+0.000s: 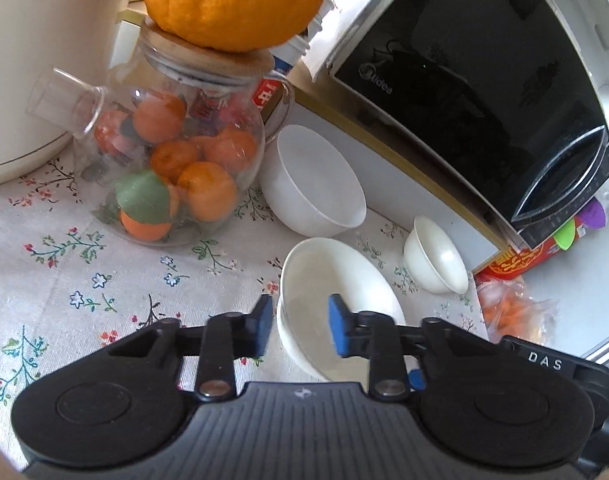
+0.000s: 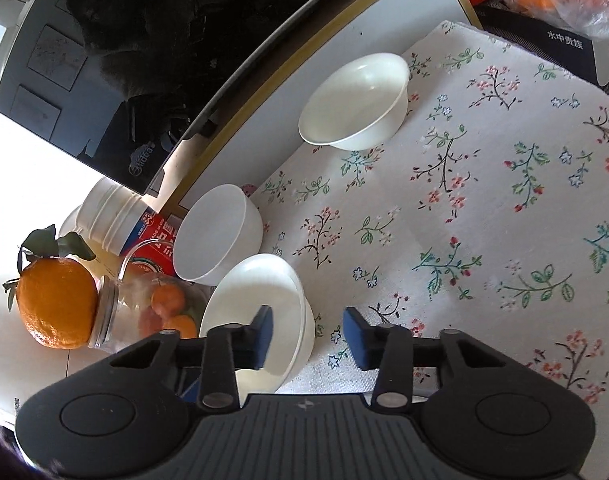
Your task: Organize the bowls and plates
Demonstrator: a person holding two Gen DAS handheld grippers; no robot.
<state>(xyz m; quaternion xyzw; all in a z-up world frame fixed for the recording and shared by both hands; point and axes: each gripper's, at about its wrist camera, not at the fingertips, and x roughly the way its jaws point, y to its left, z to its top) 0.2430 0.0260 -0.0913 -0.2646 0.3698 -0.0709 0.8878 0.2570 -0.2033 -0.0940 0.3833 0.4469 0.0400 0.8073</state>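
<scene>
Left wrist view: we're angled down onto a flowered tablecloth with three white bowls in sight.
Left gripper: narrow but not clamped; its blue pads sit either side of the nearest bowl's left rim, one outside, one over the inside, with daylight on both sides.
Nearest bowl: upright on the cloth, right at the fingertips, empty.
Second bowl: tipped toward the camera just beyond, beside the glass jar.
Small bowl: off to the right, near the cloth's edge, apart from the other two.
Glass jar: full of little oranges, and a big orange is perched on its lid.
Black cooktop: slanting along the back, glossy and dark.
Right wrist view: same table from the other side.
Right gripper: partly open, straddling the right rim of the nearest bowl, with neither pad pressing on it.
Contact: both grippers have a rim between their pads, and neither has a grip on it.
</scene>
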